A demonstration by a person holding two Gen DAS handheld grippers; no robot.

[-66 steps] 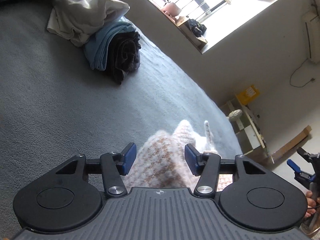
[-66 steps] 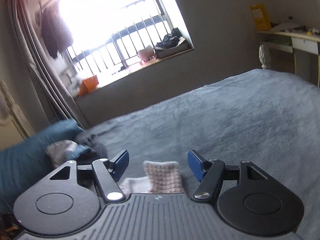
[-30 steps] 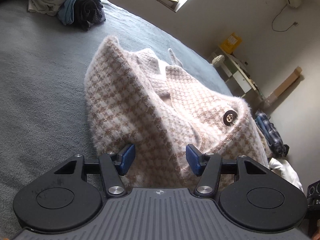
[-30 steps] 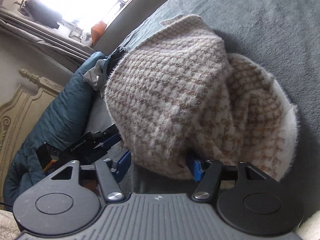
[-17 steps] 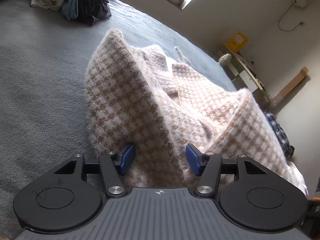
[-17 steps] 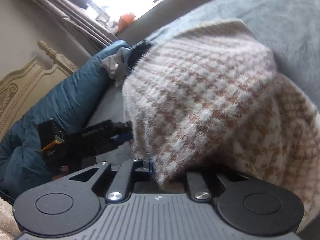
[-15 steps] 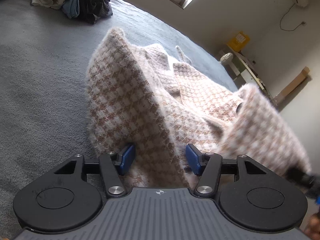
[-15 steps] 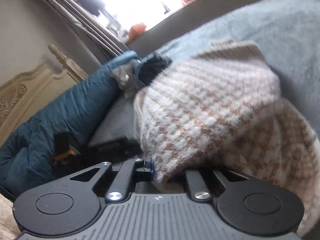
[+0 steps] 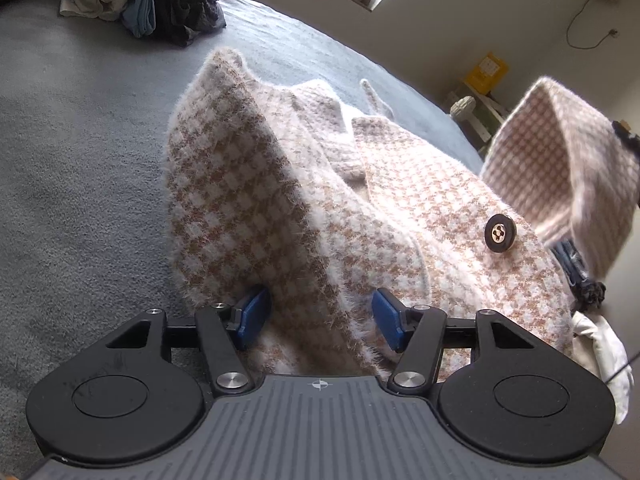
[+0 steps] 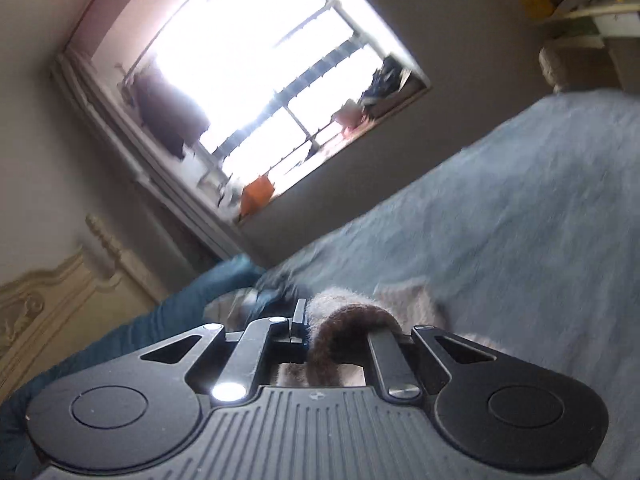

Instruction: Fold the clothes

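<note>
Writing: none legible | jacket (image 9: 256, 208) | right gripper (image 10: 340, 340) pinching jacket fold

Daylight pours through the window (image 10: 256, 80), which is blown out to white glare in the right wrist view. That view is smeared by motion blur across the bed (image 10: 520, 220) and wall. The left wrist view is sharp, with sun striking the houndstooth jacket (image 9: 420, 200) and a deep shadow down its raised fold. Fisheye curvature bends both frames' edges.
</note>
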